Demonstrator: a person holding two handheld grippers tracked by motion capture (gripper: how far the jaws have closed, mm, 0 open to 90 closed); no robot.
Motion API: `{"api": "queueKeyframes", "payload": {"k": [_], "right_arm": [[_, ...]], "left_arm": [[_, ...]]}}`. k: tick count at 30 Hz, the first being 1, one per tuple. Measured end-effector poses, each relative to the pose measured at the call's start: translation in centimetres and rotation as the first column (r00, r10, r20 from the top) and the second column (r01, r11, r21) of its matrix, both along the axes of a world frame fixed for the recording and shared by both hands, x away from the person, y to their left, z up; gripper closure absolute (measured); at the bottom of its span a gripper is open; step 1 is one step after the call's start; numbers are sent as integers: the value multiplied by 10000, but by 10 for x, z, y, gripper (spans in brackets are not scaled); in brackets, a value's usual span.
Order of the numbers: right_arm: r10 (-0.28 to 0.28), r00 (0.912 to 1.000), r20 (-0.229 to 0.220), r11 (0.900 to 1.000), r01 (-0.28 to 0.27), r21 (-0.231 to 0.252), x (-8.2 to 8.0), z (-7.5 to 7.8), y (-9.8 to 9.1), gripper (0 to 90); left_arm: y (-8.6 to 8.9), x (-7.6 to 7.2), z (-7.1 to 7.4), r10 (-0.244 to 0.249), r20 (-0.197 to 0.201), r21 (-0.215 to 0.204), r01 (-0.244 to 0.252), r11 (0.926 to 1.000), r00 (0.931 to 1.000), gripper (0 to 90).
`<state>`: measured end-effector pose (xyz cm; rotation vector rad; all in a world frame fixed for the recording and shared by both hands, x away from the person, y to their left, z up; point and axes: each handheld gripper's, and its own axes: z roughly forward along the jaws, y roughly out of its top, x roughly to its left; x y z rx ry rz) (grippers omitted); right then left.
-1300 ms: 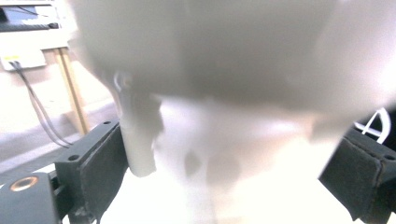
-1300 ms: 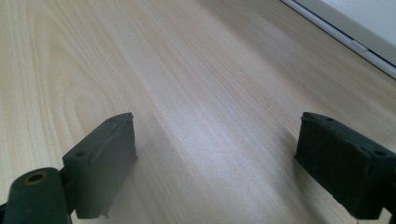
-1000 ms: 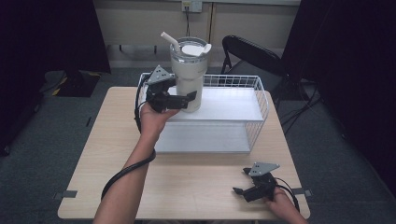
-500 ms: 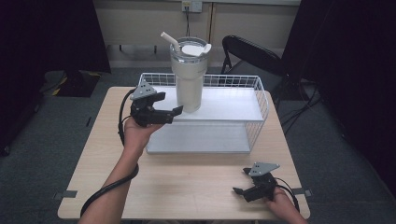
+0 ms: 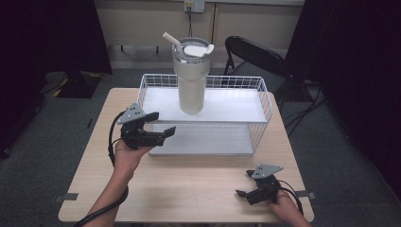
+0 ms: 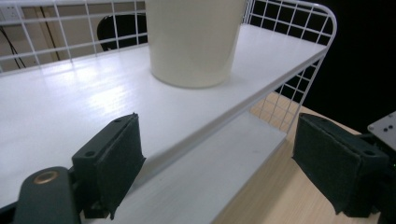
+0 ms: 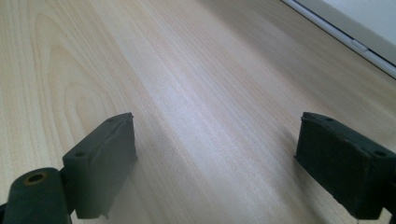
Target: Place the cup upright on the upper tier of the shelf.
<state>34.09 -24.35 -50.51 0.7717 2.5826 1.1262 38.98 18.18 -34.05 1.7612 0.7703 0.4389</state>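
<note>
**Tumbler shelved, tongs clear**

Your tumbler (image 5: 191, 78) stands upright on the rack's (image 5: 265, 101) upper shelf, centre frame. Left tongs (image 5: 161, 124) hang released at middle left; right tongs (image 5: 242, 183), also released, rest low on the bench (image 5: 198, 189). Placement looks done.

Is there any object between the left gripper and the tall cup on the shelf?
Nothing visible blocks it. The left gripper, jaws open and empty, sits at the front left edge of the upper shelf; only bare shelf lies between it and the tumbler.
</note>
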Motion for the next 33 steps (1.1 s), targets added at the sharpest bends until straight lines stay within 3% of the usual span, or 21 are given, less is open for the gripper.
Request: {"api": "queueKeyframes", "payload": {"k": [8,19,33], "right_arm": [[-2,10000,1,10000,2,2,0,0,0,115],[0,10000,1,10000,0,2,0,0,0,114],[-1,10000,3,10000,1,4,0,0,0,114]], "left_arm": [[4,-10,-17,-75,-201,243,80,9997,9998,155],[19,-18,-42,-4,-520,-162,-4,9999,9986,154],[39,-22,-73,385,-893,-125,-398,9991,9953,155]]}}
